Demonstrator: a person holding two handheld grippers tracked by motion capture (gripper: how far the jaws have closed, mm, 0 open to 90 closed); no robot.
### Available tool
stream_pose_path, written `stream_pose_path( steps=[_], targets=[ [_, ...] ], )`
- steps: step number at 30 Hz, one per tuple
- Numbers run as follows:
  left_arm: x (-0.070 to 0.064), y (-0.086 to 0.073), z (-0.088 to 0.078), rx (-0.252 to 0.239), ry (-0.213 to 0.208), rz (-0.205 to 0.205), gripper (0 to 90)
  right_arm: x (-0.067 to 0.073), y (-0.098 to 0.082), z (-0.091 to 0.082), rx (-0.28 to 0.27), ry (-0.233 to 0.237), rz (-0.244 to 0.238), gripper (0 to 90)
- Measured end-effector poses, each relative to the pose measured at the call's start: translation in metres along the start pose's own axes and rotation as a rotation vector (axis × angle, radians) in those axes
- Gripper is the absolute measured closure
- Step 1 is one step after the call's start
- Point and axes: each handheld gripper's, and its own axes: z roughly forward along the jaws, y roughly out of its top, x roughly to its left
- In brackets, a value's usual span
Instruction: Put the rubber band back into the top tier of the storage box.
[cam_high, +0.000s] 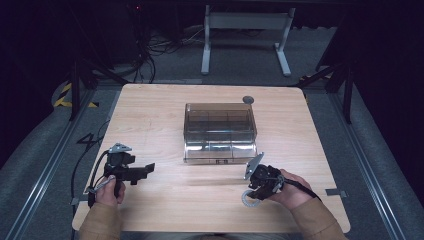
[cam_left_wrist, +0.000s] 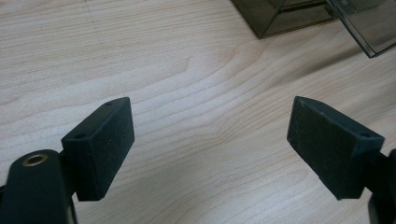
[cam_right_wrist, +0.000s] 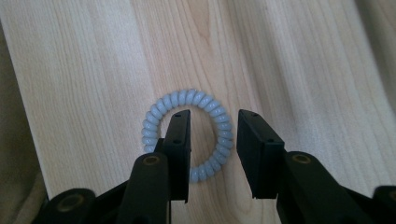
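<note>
On the left, the left gripper (cam_high: 134, 172) sits low over the light wood-grain table (cam_high: 150, 115), near its left edge, jaws spread wide with bare board between them and nothing held. Open tabletop runs from it toward the middle. There, the smoky transparent plastic box (cam_high: 220, 132) with inner dividers stands square, well clear of every table edge; in the left gripper view its corner (cam_left_wrist: 280, 18) shows at the top right. Moving right, the right gripper (cam_high: 251, 192) points down near the front edge, jaws part-open, straddling one side of a pale blue coiled plastic ring (cam_right_wrist: 187, 135) lying flat on the wood: one jaw inside the loop, one outside, not clamped. Beyond the table lies grey carpeted floor (cam_high: 240, 55), a white table frame (cam_high: 245, 35) and a dark room.
</note>
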Motion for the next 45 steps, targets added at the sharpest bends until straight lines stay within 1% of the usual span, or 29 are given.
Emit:
stream_pose_path(
  steps=[9, 10, 11, 13, 15, 17, 18, 21, 24, 30, 31, 32, 33, 34, 35, 41, 42, 43, 45],
  targets=[
    [-0.001, 0.001, 0.001, 0.002, -0.001, 0.004, 15.7, 0.001, -0.001, 0.007, 0.031, -0.007, -0.004, 68.6],
    [-0.001, 0.001, 0.001, 0.004, -0.004, 0.009, 15.7, 0.001, -0.001, 0.008, 0.035, -0.017, -0.015, 69.6],
    [-0.001, 0.001, 0.001, 0.004, -0.004, 0.009, 15.7, 0.002, -0.001, 0.008, 0.04, -0.022, -0.016, 70.8],
    [-0.001, 0.001, 0.002, 0.002, -0.003, 0.006, 15.7, 0.002, 0.0, 0.008, 0.041, -0.023, -0.021, 73.1],
    [-0.001, 0.001, 0.001, 0.002, -0.001, 0.003, 15.7, 0.003, 0.0, 0.008, 0.047, -0.029, -0.035, 77.5],
    [-0.001, 0.001, 0.001, 0.003, -0.001, 0.002, 15.7, 0.004, 0.001, 0.008, 0.056, -0.029, -0.035, 80.2],
    [-0.001, 0.001, 0.001, 0.002, -0.001, 0.004, 15.7, 0.004, 0.001, 0.009, 0.052, -0.03, -0.041, 81.5],
    [-0.001, 0.001, 0.001, 0.005, -0.004, 0.008, 15.7, 0.005, 0.001, 0.009, 0.057, -0.031, -0.032, 82.1],
    [-0.001, 0.001, 0.001, 0.002, -0.001, 0.004, 15.7, 0.004, 0.001, 0.009, 0.056, -0.03, -0.035, 82.2],
    [-0.001, 0.001, 0.001, 0.003, -0.001, 0.004, 15.7, 0.004, 0.002, 0.009, 0.063, -0.029, -0.014, 82.4],
    [-0.001, 0.001, 0.001, 0.003, -0.001, 0.003, 15.7, 0.005, 0.003, 0.008, 0.07, -0.041, -0.021, 82.5],
    [-0.001, 0.001, 0.001, 0.003, -0.001, 0.003, 15.7, 0.005, 0.003, 0.008, 0.07, -0.041, -0.021, 82.5],
    [0.0, 0.001, 0.001, 0.003, 0.0, 0.002, 15.7, 0.006, 0.004, 0.007, 0.065, -0.037, -0.012, 82.5],
    [0.0, 0.001, 0.001, 0.003, 0.0, 0.002, 15.7, 0.006, 0.004, 0.007, 0.065, -0.037, -0.012, 82.5],
    [0.0, 0.001, 0.001, 0.003, 0.0, 0.002, 15.7, 0.006, 0.005, 0.003, 0.056, -0.039, -0.019, 82.5],
    [-0.001, 0.001, 0.002, 0.007, 0.001, 0.005, 15.7, 0.006, 0.006, -0.007, 0.037, -0.036, -0.005, 82.6],
    [-0.001, 0.001, 0.002, 0.006, 0.002, 0.005, 15.7, 0.006, 0.007, -0.008, 0.034, -0.035, -0.014, 82.6],
    [-0.001, 0.001, 0.002, 0.007, 0.001, 0.007, 15.7, 0.007, 0.007, -0.01, 0.031, -0.038, -0.005, 82.6],
    [-0.001, 0.001, 0.002, 0.007, 0.001, 0.005, 15.7, 0.008, 0.008, -0.013, 0.027, -0.045, -0.014, 82.6]
  ],
)
